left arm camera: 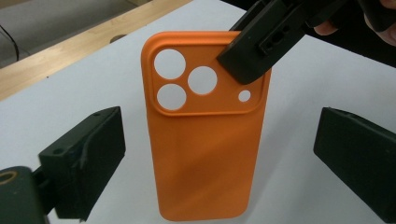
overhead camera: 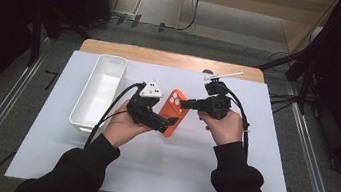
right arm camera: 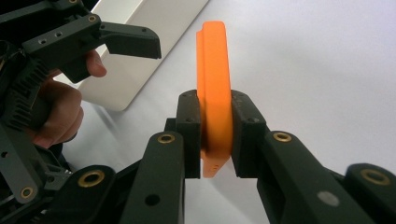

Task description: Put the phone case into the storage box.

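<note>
An orange phone case (overhead camera: 175, 112) with round camera cutouts is held up over the white table sheet. My right gripper (right arm camera: 215, 116) is shut on it, its pads pressing both faces of the case (right arm camera: 214, 79) near the camera corner. In the left gripper view that same jaw covers the top right corner of the case (left arm camera: 205, 149). My left gripper (left arm camera: 217, 154) is open, its two jaws standing wide on either side of the case's lower half with a gap on each side. From above, the left gripper (overhead camera: 171, 122) reaches in from the left and the right gripper (overhead camera: 185, 104) from the right.
A long white tray (overhead camera: 100, 91) lies on the sheet to the left of my left hand, and shows as the white tray (right arm camera: 154, 46) behind the left gripper's finger (right arm camera: 130, 41). The white sheet (overhead camera: 251, 153) covers a wooden table (overhead camera: 173, 58).
</note>
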Motion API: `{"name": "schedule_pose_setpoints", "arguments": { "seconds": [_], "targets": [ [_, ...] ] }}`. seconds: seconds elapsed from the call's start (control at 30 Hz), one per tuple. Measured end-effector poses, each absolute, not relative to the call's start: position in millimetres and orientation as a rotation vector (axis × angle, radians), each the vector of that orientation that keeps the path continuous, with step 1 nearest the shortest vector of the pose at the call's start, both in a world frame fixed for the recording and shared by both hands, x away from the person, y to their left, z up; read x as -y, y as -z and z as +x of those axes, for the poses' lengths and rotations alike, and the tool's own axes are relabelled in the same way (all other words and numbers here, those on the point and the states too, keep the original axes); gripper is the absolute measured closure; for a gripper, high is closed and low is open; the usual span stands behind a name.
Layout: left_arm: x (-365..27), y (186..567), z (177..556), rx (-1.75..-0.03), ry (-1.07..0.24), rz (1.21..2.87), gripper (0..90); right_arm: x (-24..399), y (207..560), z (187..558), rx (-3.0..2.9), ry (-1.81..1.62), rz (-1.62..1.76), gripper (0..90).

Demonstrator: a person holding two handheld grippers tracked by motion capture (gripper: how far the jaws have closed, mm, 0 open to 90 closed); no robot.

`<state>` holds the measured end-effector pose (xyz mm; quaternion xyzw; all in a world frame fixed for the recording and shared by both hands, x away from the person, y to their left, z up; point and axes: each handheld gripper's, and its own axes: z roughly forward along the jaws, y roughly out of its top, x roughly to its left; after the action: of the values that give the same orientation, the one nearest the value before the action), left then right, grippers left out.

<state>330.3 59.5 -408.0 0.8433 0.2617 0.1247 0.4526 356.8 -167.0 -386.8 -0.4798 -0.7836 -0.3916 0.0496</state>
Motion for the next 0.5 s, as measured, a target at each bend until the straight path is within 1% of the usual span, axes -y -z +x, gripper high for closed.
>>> {"name": "schedule_pose_setpoints", "arguments": {
  "seconds": [0.07, 0.1, 0.23, 0.5],
  "targets": [
    [-59.3, 408.1, 330.1, -0.637, -0.31, 2.082, 1.8, 167.1, 386.7, 356.6, 2.386, 1.194, -1.462, 74.6],
    [-58.6, 408.4, 329.7, -0.625, -0.319, 2.078, 0.0, 167.2, 386.6, 356.4, 2.385, 1.2, -1.46, 74.6],
    [-57.1, 407.9, 329.5, -0.623, -0.327, 2.058, 0.0, 167.3, 385.3, 355.0, 2.38, 1.2, -1.461, 74.6],
    [-52.9, 409.3, 332.3, -0.634, -0.327, 2.069, 0.0, 165.8, 384.1, 352.7, 2.385, 1.202, -1.444, 74.6]
  ]
}}
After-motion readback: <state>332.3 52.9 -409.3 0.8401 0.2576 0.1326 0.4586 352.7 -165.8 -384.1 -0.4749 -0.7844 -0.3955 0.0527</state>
